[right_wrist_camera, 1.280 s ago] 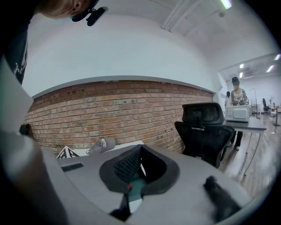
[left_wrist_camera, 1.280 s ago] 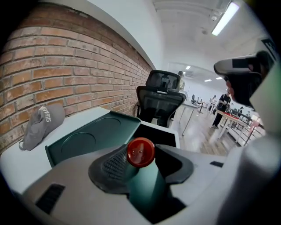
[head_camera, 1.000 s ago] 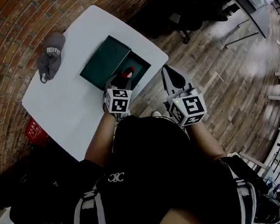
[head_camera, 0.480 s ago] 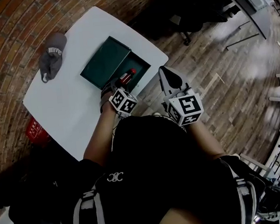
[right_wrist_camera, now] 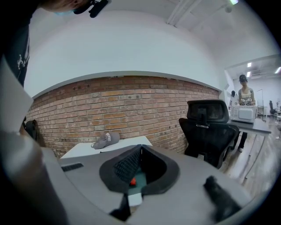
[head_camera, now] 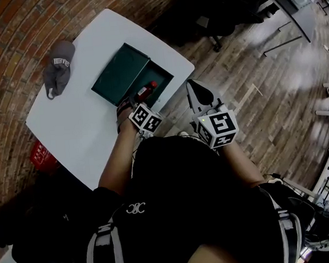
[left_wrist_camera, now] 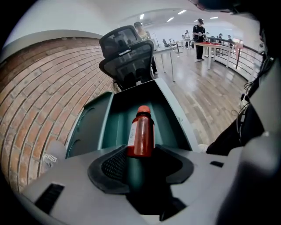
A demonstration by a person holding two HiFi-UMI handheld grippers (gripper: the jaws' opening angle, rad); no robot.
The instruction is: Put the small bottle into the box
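Fingers (left_wrist_camera: pixel 112 166) of left gripper (left_wrist_camera: pixel 141 150) clamp small bottle (left_wrist_camera: pixel 141 131) (white label, print unreadable) over box (left_wrist_camera: pixel 115 110); right gripper (right_wrist_camera: pixel 140 150) fingers together.

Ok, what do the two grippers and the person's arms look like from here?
Both the left gripper and the right gripper have smooth grey bodies ending in curved black pads with ribbed faces. Each carries a white cube printed with black square markers; a small green light shows beside the right one. The person wears a black top with a small white logo, forearms uncovered.
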